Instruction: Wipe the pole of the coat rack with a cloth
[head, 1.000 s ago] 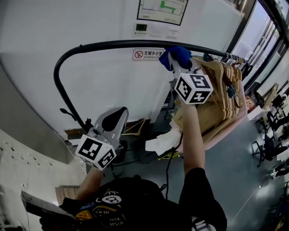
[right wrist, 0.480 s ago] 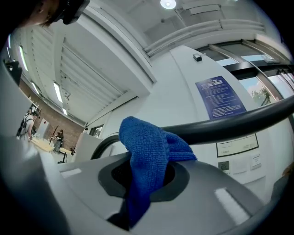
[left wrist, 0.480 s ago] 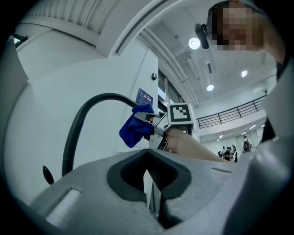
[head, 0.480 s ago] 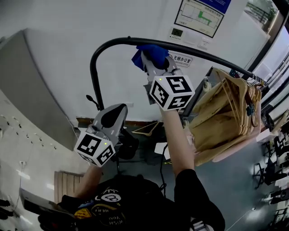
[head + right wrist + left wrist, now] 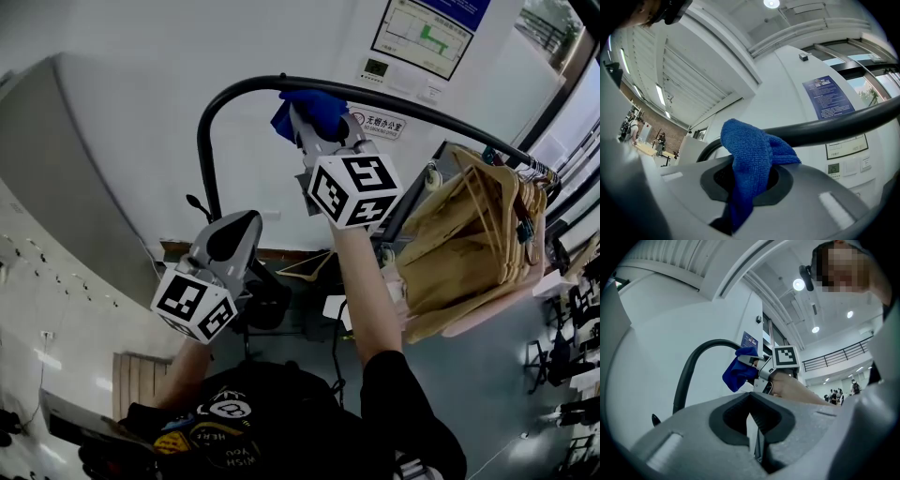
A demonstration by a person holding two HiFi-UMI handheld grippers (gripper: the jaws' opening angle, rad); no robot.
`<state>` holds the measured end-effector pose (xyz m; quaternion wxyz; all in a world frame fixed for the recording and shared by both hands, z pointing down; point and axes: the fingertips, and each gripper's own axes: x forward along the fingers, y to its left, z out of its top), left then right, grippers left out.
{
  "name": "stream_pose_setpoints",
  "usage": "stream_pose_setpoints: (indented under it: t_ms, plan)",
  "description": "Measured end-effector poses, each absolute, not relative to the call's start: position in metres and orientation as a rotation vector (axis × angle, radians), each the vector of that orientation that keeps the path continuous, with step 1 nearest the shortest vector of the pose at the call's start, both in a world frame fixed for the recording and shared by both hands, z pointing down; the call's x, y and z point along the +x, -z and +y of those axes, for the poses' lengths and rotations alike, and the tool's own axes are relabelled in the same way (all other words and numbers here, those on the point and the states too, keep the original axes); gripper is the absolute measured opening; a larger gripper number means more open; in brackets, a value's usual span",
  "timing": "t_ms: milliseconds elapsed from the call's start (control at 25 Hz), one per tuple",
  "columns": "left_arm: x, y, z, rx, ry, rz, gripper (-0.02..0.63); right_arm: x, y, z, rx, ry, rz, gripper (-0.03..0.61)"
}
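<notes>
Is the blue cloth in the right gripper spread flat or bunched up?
Bunched up. The blue cloth is clamped between the jaws of the right gripper, rises in thick folds, and its top lies against the black pole.

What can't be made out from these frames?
- Where the blue cloth meets the pole: head view, cloth and right gripper cover it.
- Rack's base: head view, behind the left gripper and the person.
- Far end of the pole: head view, behind hanging garments.
- Wall notice print: head view, too small.

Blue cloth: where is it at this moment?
The blue cloth sits at top centre of the head view, clamped in the right gripper and lying against the black pole just right of its curved bend.
</notes>
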<state>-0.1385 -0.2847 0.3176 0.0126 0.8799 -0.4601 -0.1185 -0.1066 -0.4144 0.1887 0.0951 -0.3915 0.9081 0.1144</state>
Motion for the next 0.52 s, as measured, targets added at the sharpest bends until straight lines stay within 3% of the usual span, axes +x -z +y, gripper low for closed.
stream_pose_setpoints:
  t_ms: [520]
  plan:
    - [-0.131,-0.317,-0.285,2.751,0.388,-1.417,0.002,-0.100,-0.205,-0.398,-1.143,-0.338,2.715,0.052]
